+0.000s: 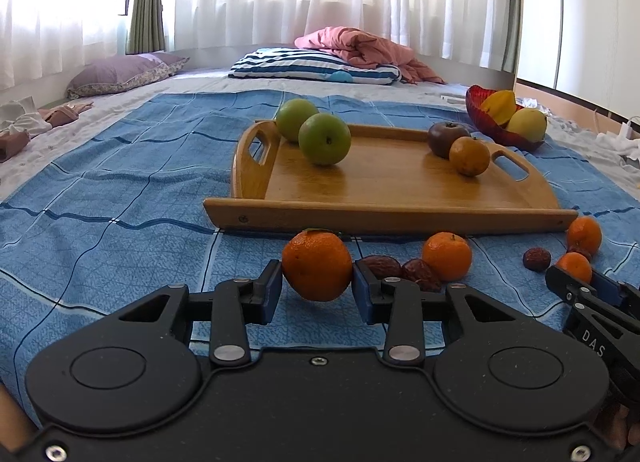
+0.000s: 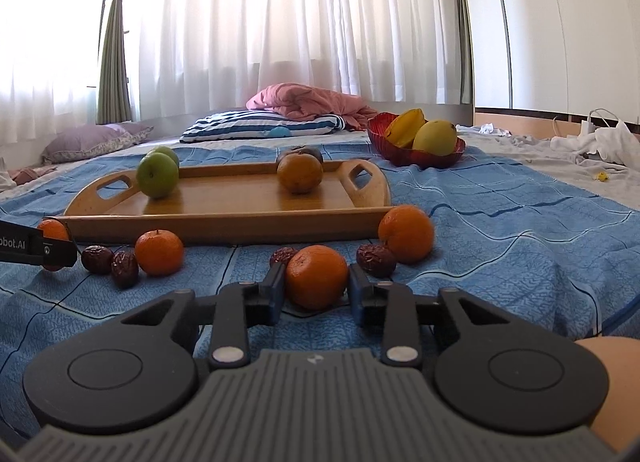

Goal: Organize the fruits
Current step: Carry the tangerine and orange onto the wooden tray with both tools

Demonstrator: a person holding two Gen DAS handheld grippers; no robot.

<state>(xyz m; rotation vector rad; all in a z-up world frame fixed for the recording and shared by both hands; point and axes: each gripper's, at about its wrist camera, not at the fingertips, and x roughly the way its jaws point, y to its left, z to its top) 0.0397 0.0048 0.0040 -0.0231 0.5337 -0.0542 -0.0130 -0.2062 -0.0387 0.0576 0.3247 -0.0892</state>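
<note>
Nearest, the left claw (image 1: 317,289) gripped one orange (image 1: 317,265) and the right claw (image 2: 317,290) pressed on another orange (image 2: 317,276), both low over the blue cloth (image 1: 120,198) on the bed. The step seemed to be the pick-up. Next, each orange probably needed lifting over the rim of the wooden tray (image 1: 384,214) beyond, where two green apples (image 1: 324,138) already sat.

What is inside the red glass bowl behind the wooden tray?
The red glass bowl holds a yellow starfruit and a yellow-green mango. Anything beneath them is hidden by the fruits and the bowl's wall.
</note>
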